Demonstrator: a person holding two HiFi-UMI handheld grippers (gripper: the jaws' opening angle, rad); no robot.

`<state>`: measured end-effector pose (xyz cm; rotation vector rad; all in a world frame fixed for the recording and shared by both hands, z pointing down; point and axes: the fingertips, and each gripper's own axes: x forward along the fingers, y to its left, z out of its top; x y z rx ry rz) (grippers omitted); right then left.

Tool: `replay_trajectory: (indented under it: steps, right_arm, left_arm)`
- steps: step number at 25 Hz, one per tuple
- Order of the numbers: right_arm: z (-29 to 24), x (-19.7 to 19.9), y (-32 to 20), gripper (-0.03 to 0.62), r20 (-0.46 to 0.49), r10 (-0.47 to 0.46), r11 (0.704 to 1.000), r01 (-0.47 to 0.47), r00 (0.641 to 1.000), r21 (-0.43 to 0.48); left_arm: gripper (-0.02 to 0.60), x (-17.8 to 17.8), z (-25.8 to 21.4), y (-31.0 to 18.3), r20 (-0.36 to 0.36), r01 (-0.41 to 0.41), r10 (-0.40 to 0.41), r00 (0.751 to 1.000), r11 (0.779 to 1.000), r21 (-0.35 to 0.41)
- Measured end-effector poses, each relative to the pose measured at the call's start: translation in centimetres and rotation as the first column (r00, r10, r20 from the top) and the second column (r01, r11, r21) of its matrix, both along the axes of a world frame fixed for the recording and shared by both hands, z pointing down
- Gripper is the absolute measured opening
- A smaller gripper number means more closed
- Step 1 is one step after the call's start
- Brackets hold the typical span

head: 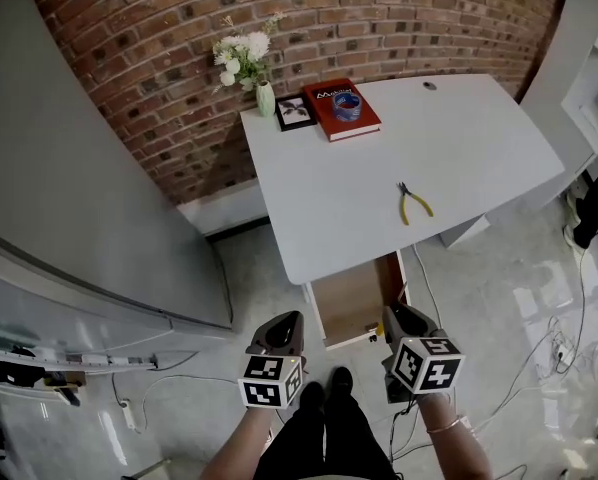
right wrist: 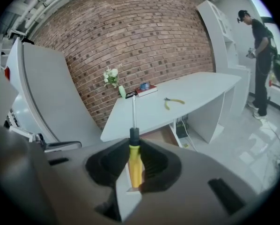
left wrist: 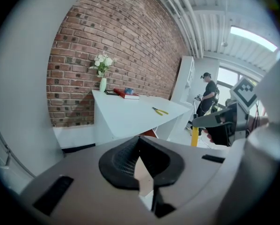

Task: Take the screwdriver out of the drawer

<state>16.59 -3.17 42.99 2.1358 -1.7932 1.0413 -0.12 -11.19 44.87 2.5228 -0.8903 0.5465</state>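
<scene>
Right gripper (right wrist: 134, 146): we see jaws clamped on yellow-handled, steel-shafted screwdriver (right wrist: 135, 165).
Left gripper (left wrist: 141, 144): we see jaws together, empty.
Wooden drawer (head: 351, 303): open.

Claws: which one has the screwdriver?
The right claw: its jaws are shut on the yellow handle of the screwdriver, with the shaft pointing out ahead. The left claw is closed with nothing between its jaws.

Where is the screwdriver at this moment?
The screwdriver is out of the drawer: in the right gripper view, the tongs of the right gripper clamp its yellow handle, and its shaft points toward the white table.
</scene>
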Motion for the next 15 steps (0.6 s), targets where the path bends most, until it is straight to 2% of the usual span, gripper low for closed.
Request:
replay_trajectory:
  steps: [15]
  right_arm:
    - [-4.4,-1.2,3.5,0.077,0.014,0.071,0.994,-0.072,0.997,0.081]
  left_arm:
    - [-0.008,0.9,-2.4,1.7,-0.001,-0.091,0.092,0.996,0.995,0.043]
